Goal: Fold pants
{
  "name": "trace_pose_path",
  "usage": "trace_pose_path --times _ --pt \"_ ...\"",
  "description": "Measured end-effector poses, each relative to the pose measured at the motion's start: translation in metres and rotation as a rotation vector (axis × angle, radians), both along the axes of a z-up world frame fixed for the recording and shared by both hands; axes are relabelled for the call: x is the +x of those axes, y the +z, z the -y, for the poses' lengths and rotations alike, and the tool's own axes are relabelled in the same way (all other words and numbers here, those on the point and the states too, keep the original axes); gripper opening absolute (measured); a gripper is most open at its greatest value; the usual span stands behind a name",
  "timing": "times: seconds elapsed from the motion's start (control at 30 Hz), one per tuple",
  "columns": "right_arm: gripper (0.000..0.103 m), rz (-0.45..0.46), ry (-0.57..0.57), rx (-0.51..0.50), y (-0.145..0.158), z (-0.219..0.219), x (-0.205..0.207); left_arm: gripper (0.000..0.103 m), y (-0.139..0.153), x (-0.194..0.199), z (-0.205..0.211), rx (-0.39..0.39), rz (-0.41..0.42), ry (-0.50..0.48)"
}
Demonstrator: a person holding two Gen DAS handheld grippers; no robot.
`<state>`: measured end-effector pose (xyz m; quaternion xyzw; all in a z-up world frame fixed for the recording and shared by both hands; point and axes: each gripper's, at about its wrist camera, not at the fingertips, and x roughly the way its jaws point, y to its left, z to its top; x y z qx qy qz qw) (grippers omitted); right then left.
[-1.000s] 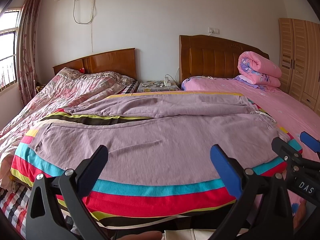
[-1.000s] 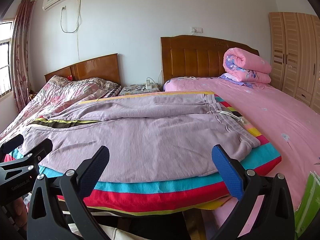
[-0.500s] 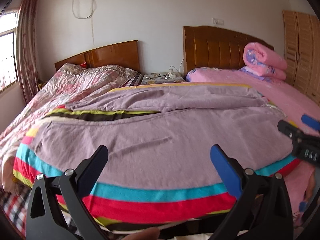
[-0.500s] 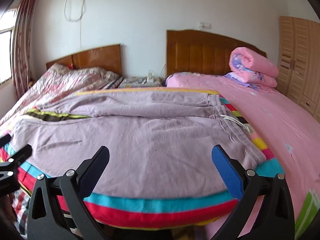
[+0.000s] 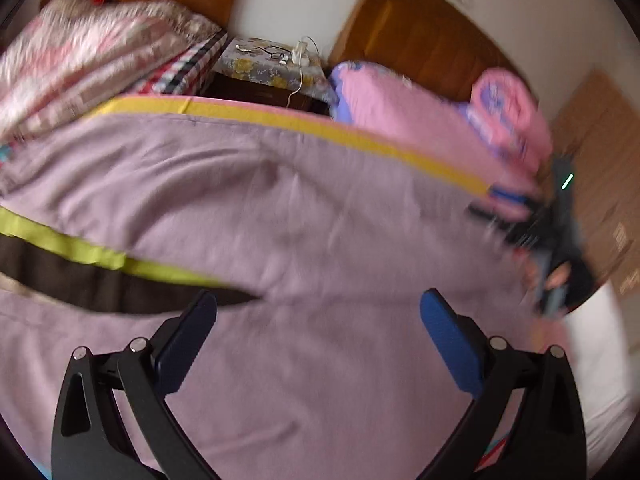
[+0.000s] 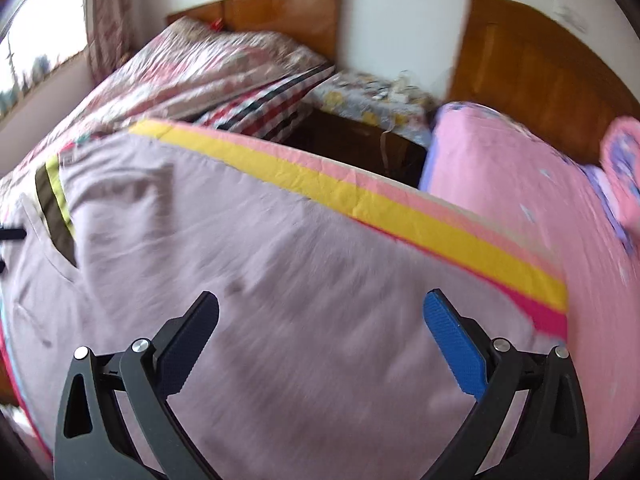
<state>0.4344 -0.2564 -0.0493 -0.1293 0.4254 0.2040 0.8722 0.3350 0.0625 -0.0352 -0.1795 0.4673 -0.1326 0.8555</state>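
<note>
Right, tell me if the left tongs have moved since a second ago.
Yes. The left tongs have swung forward and down over the pants: the headboard sat mid-view before, now at the top edge.

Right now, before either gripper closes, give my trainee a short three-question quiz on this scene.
1. True or false: the left gripper already grips the lilac pants.
2. What colour stripe of the striped blanket borders the pants' far edge? A. green B. yellow C. white
3. What stands between the two beds?

Key:
1. False; both the left and the right gripper are open above the fabric.
2. B.
3. A nightstand with a floral cover and cables on top.
</note>
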Motion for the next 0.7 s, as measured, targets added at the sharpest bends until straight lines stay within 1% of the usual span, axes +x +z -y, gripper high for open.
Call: trace_pose_path --times 0.03,0.07,0.13,0.2,0.23,0.3,0.33,0.37,0.4,0.43,0.47,0.53,0.57,0.6,0.67,0.7 --pt "0.099 -0.013 0.043 -0.018 -0.009 -0.004 0.022 0.102 -0.006 0.015 -0.003 -0.036 -0.033 0.037" --pt "0.099 -0.024 0.08 -0.026 -0.017 -0.007 0.041 0.102 -0.013 0.032 -0.004 -0.057 -0.071 0.055" --pt "0.091 -0.049 0.142 -0.016 -0.026 -0.013 0.067 0.102 -0.019 0.056 -0.001 -0.084 -0.085 0.032" --pt "0.09 -0.088 0.178 0.004 -0.034 -0.019 0.09 0.102 -0.023 0.075 0.005 -0.056 -0.094 0.003" --pt "0.085 -0.126 0.2 0.014 -0.041 -0.022 0.102 0.102 -0.026 0.082 0.006 -0.041 -0.104 0.003" --pt "0.082 -0.181 0.232 0.001 -0.053 -0.027 0.114 0.102 -0.033 0.094 0.007 -0.02 -0.144 0.018" --pt "0.08 -0.211 0.255 0.017 -0.059 -0.028 0.118 0.102 -0.035 0.098 0.007 -0.03 -0.17 0.021" --pt "0.075 -0.202 0.271 0.03 -0.059 -0.029 0.116 0.101 -0.038 0.103 0.007 -0.045 -0.192 0.022" --pt "0.057 -0.199 0.293 0.042 -0.057 -0.031 0.115 0.101 -0.041 0.106 0.006 -0.059 -0.209 0.027" --pt "0.047 -0.199 0.32 0.057 -0.055 -0.033 0.109 0.1 -0.041 0.108 0.005 -0.067 -0.219 0.031" --pt "0.042 -0.181 0.325 0.046 -0.053 -0.036 0.104 0.097 -0.041 0.112 0.005 -0.079 -0.222 0.031" --pt "0.022 -0.128 0.328 0.008 -0.047 -0.041 0.087 0.096 -0.042 0.119 0.007 -0.108 -0.224 0.021" --pt "0.016 -0.065 0.309 -0.043 -0.038 -0.044 0.073 0.096 -0.041 0.122 0.007 -0.131 -0.227 0.02" --pt "0.015 -0.02 0.296 -0.069 -0.03 -0.046 0.06 0.096 -0.043 0.128 0.006 -0.158 -0.235 0.022" --pt "0.013 0.09 0.258 -0.105 -0.007 -0.052 0.022 0.096 -0.045 0.13 0.003 -0.212 -0.253 0.041" --pt "0.013 0.121 0.254 -0.113 -0.001 -0.056 0.007 0.096 -0.046 0.131 0.0 -0.241 -0.256 0.053"
